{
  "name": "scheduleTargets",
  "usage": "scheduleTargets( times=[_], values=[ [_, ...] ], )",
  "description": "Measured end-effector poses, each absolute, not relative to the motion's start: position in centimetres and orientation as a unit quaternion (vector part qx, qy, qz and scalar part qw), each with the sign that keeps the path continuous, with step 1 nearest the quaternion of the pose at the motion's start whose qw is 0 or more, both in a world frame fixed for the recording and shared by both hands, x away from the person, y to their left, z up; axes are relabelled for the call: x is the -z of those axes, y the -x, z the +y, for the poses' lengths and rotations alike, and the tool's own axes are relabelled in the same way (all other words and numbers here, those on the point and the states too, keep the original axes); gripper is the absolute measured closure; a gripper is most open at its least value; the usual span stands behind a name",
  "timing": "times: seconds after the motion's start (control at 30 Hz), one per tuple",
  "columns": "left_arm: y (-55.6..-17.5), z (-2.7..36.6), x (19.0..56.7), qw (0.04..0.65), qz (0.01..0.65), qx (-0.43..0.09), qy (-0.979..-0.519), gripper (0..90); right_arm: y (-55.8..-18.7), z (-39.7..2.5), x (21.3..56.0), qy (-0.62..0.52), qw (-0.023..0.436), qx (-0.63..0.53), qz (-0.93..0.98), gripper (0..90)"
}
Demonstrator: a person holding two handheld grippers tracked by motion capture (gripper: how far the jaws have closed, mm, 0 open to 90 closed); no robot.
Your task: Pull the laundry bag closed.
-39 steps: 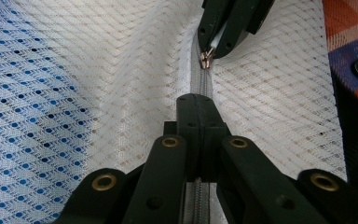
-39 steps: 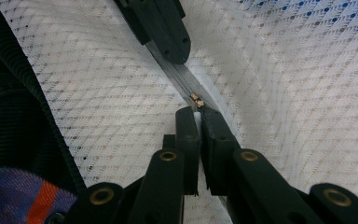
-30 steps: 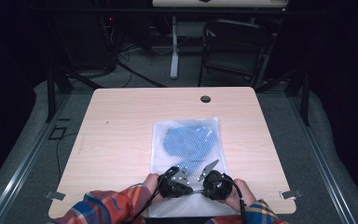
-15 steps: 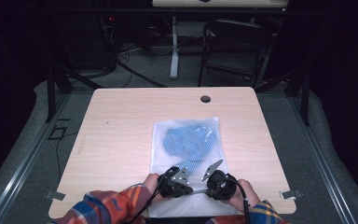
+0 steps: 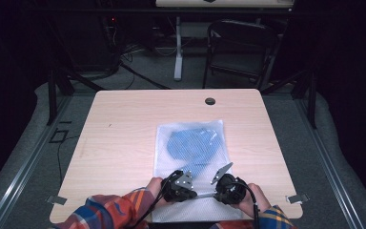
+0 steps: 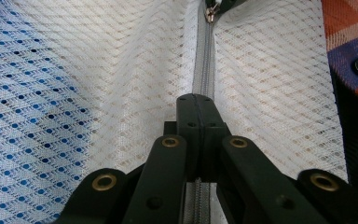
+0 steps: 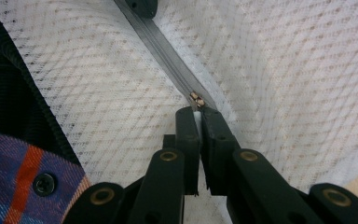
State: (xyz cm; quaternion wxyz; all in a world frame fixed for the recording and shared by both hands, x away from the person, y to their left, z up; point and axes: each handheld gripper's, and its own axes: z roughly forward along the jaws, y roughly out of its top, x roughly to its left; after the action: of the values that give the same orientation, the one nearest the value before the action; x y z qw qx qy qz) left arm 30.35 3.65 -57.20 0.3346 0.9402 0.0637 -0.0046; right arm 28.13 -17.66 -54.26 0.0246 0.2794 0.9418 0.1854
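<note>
While pinched by two claws: one mesh bag (image 5: 190, 143), one zipper (image 6: 204, 60).

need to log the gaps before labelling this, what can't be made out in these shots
- Blue item inside the mesh bag: high view, the netting blurs it; what it is can't be told.
- Zipper pull: right gripper view, mostly hidden between the right gripper fingers.
- Zipper under the left gripper: left gripper view, covered by its shut fingers.
- Bag's near edge: high view, hidden by hands and sleeves.
</note>
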Motion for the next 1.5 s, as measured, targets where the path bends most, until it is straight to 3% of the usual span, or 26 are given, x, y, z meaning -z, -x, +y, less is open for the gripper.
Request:
scheduleTargets(
  times=[0.63, 0.8, 1.07, 1.5],
  values=[
    [-30.3, 3.6, 57.2, 0.334, 0.062, 0.004, -0.94, 90.0, -28.2, -18.7, 54.2, -0.289, 0.021, -0.179, 0.94, 87.0],
    [-29.8, 3.4, 57.0, 0.327, 0.053, -0.017, -0.943, 90.0, -28.2, -18.5, 54.2, -0.287, 0.029, -0.177, 0.941, 86.9],
    [-29.7, 1.5, 56.7, 0.365, 0.059, -0.015, -0.929, 90.0, -28.1, -18.5, 54.2, -0.288, 0.028, -0.182, 0.94, 86.9],
    [-29.8, 0.1, 57.6, 0.364, 0.06, -0.016, -0.929, 90.0, -28.1, -18.4, 54.4, -0.286, 0.024, -0.181, 0.941, 86.8]
  ],
)
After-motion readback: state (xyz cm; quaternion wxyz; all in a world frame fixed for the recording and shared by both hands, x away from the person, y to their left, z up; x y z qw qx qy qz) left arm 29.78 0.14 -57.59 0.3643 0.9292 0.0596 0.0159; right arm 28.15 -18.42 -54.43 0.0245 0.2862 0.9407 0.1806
